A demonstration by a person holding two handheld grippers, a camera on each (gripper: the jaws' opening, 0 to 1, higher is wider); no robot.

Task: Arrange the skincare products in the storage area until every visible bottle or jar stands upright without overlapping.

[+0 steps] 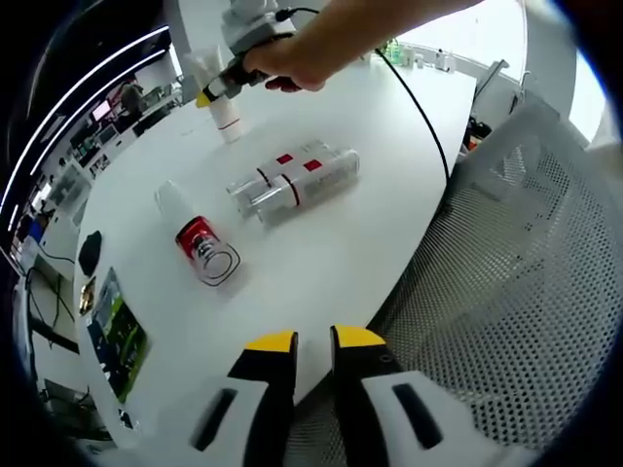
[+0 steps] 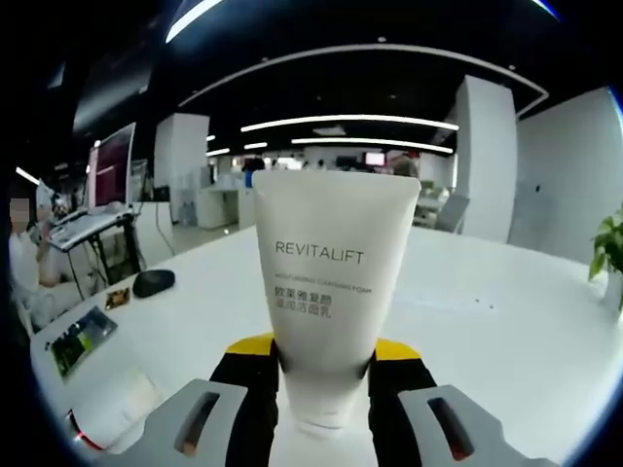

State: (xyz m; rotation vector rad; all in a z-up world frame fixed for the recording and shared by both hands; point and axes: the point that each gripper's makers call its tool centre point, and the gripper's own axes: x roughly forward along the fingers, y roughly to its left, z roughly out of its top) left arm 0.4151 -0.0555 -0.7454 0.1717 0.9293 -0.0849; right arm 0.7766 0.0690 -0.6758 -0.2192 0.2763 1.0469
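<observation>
Right gripper is clamped on the white squeeze tube printed REVITALIFT, its yellow-tipped black jaws pressing the tube's narrow lower part from both sides. I hold it cap-down and upright so it can stand on its cap on the white worktop. In the left gripper view my hand shows over the far part of the worktop with that tube beneath it; whether the cap already touches the surface I cannot tell.

Left gripper hangs back at the near edge of the worktop, jaws narrow with a slim gap, holding nothing and touching nothing. Beside it is a grey perforated mesh surface.

Remaining work, as I judge it: two clear bottles with red labels lie on their sides, pressed against each other, mid-worktop. A red-and-white bottle with a clear cap also lies on its side, apart from the pair and nearer me. All three need standing up, spaced apart.

A black mouse and a green printed card sit off to one side, clear of the products.
</observation>
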